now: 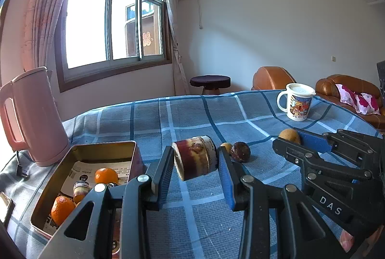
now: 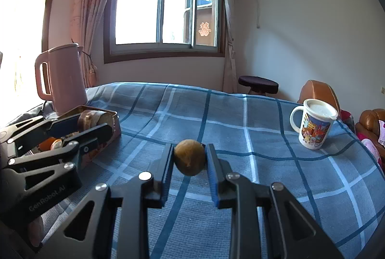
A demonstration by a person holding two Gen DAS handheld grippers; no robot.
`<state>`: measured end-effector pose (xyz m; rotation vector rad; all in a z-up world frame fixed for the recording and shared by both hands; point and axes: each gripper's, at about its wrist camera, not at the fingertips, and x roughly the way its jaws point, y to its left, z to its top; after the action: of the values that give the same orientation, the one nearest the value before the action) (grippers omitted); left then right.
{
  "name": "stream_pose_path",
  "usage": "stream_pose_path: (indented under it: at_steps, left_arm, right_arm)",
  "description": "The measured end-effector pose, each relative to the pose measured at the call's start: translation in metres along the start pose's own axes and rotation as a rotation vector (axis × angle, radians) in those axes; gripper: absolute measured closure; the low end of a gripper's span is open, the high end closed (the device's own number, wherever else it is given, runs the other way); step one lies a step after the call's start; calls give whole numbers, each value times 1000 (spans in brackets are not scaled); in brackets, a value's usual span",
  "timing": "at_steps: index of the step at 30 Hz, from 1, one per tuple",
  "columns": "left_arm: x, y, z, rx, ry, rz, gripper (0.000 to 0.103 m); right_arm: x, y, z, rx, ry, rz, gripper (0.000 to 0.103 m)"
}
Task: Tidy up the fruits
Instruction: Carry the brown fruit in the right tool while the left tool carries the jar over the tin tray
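Fruit is being gathered on a worktop covered with a blue checked cloth (image 1: 182, 114). The left gripper (image 1: 195, 160) has its jaws closed on a short cane piece (image 1: 196, 156) with a dark red skin and pale cut ends, held lying sideways between the blue pads and lifted off the cloth, just right of the tin (image 1: 79, 150). The right gripper (image 2: 189, 158) has its jaws closed on a round brown fruit (image 2: 189, 157), also raised above the cloth, near the middle of the worktop.

The tin is a shallow gold-coloured metal box with printed paper in its bottom. Two oranges sit in it, one (image 1: 106, 176) toward its middle and one (image 1: 62, 208) at its near end, with a smaller cane piece (image 1: 81, 188) between them. Part of the tin's inside is hidden behind the left gripper.

On the cloth just beyond the left gripper's right finger lie a dark brown round fruit (image 1: 240, 151) and, touching it on its left, a small yellow fruit (image 1: 226, 146).

A pink kettle (image 1: 36, 117) stands behind the tin at the worktop's left edge. A white lidded mug (image 1: 298, 102) with a cartoon print stands near the far right corner, well apart from the fruit. Beyond the worktop are a window (image 1: 113, 21), a dark round stool (image 1: 210, 82) and a brown leather sofa (image 1: 346, 87).
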<state>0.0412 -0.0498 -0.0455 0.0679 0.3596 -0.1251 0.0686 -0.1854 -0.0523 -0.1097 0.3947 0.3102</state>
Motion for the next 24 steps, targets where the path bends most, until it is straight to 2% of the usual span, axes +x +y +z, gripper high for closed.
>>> stream_pose_path:
  at_steps: [24]
  left_arm:
    - [-8, 20, 1, -28, -22, 54, 65]
  right_arm:
    - [3, 7, 1, -16, -5, 10, 74]
